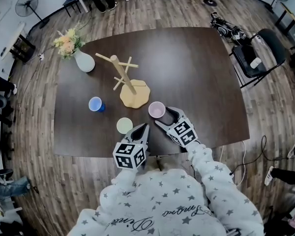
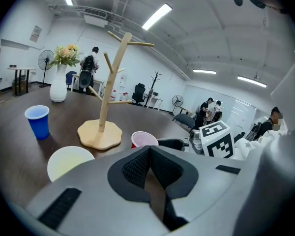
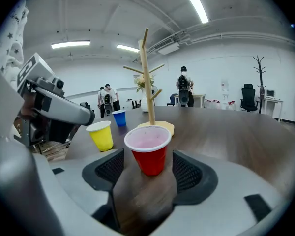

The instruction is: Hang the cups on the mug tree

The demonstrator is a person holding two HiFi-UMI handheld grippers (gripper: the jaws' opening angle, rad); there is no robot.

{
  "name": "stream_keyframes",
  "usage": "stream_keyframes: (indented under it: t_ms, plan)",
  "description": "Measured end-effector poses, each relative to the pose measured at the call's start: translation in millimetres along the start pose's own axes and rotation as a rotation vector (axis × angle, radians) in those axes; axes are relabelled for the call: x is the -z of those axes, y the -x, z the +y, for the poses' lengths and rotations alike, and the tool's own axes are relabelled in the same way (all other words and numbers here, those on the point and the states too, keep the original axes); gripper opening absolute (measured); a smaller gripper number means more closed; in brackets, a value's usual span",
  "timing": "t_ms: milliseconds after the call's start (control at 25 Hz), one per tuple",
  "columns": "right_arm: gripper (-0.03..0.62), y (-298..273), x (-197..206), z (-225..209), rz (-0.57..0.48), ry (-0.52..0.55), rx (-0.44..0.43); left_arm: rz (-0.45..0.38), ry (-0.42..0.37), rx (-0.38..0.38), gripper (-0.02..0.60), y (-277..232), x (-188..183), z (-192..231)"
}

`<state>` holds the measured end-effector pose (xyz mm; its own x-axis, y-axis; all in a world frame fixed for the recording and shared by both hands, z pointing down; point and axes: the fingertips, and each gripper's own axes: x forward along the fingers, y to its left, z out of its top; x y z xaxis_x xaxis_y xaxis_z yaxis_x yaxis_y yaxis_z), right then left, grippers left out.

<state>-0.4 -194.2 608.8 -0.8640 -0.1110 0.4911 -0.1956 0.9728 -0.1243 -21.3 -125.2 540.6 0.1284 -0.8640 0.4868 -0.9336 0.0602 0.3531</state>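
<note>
Task status: not started as far as hanging goes. I see no cup on the tree; every peg is bare, and all three cups stand upright on the tabletop. The red cup is just near and right of the tree's base, the yellow cup is nearer and to its left, and the blue cup stands left of the base, apart from both. The right hand-held gripper is spread, with the red cup standing between its jaws; a gap shows on each side, so the pads do not yet press on it. The left hand-held gripper is pressed together with nothing in it, and hangs just near the yellow cup. I judge the current step to be the first grasp, which leaves three pick-ups and three hangings. Materials: the tree is pale bare wood, a slim round trunk with thin pegs angled upward, set in a flat base with a scalloped edge. The cups look like thin plastic, tapered, with a rolled rim and no handle; the red one is pale inside. I expect the walls to flex under a firm pinch, and a cup would probably have to go mouth-down over a peg. The tabletop is dark, smooth wood grain. A white vase of flowers stands far left.
</note>
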Motion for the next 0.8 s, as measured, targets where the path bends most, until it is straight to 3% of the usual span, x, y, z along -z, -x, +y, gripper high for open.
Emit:
stream_keyframes:
  t_ms: [320, 800]
  plan:
    - [0.310, -25, 1, -2, 0.030, 0.044, 0.006, 0.007, 0.010, 0.002, 0.025, 1, 1, 3]
    - [0.305, -30, -16, -5, -0.025, 0.005, -0.002, -0.038, 0.013, -0.023, 0.025, 2, -13, 7]
